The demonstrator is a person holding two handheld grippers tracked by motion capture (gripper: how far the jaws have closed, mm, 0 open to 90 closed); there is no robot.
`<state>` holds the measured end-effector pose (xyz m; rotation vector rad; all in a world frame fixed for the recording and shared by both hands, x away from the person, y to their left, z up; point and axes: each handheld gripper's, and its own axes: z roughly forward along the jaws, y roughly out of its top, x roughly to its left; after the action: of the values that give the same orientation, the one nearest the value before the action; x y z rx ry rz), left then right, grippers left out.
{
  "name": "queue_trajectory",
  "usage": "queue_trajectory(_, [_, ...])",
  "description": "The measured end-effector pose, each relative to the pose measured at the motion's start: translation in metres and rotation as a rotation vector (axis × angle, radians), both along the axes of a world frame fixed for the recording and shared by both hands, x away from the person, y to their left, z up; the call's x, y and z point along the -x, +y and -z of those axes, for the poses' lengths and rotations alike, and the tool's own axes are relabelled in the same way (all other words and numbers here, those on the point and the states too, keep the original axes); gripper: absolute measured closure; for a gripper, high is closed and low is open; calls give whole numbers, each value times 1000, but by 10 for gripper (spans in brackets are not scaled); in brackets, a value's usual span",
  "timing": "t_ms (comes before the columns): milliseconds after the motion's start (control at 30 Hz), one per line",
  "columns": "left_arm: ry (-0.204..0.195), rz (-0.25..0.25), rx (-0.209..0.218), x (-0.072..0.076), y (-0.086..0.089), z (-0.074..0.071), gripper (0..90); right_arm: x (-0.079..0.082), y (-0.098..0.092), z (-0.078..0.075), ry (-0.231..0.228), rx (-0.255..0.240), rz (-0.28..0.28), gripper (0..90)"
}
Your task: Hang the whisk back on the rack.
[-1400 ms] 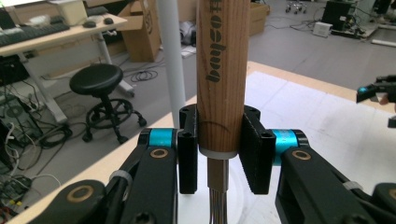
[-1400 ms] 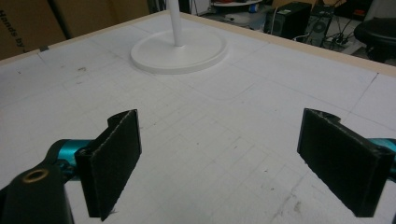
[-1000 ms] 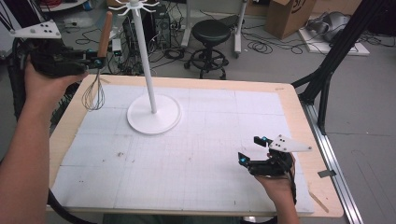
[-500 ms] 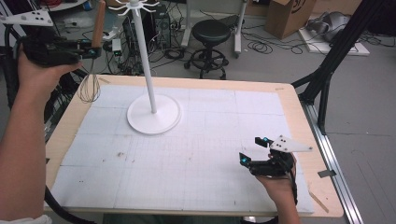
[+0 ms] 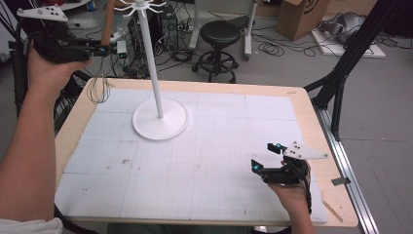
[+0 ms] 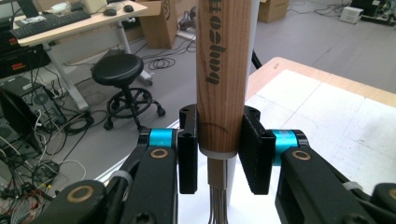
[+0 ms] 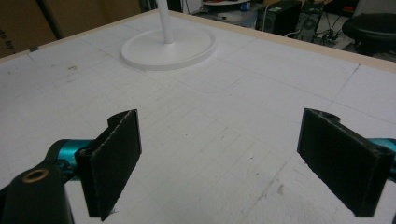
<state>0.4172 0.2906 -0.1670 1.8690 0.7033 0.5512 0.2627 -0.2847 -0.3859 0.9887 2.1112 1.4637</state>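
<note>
So: whisk (image 5: pixel 100 73) clamped by wooden handle in left gripper (image 5: pixel 100 48), lifted off table's (image 5: pixel 302 105) far-left corner, not yet hung on rack (image 5: pixel 156 97); right gripper (image 5: pixel 265 158) open, empty.

Left gripper (image 5: pixel 100 50) raised high at the far left, jaws clamped, forearm stretched up. Right gripper (image 5: pixel 267 157) low at the near right, jaws spread wide, wrist resting.
</note>
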Motion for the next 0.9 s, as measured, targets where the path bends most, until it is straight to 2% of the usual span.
queue_trajectory(200, [2,-2,-8,-3,-7,2,708,0,0,-1,-6,2,-1,124])
queue_trajectory(267, [13,-4,-8,-5,-8,3,708,1,-1,-1,-3,0,1,124])
queue_trajectory(400, [19,-5,-39,-5,-16,5,708,0,0,-1,-2,-2,0,124])
queue_trajectory(500, [11,-8,-38,-6,-20,5,708,0,1,-1,-4,2,-4,124])
queue_trajectory(900, [22,-22,-60,-8,-25,9,710,1,0,-1,0,-1,-2,124])
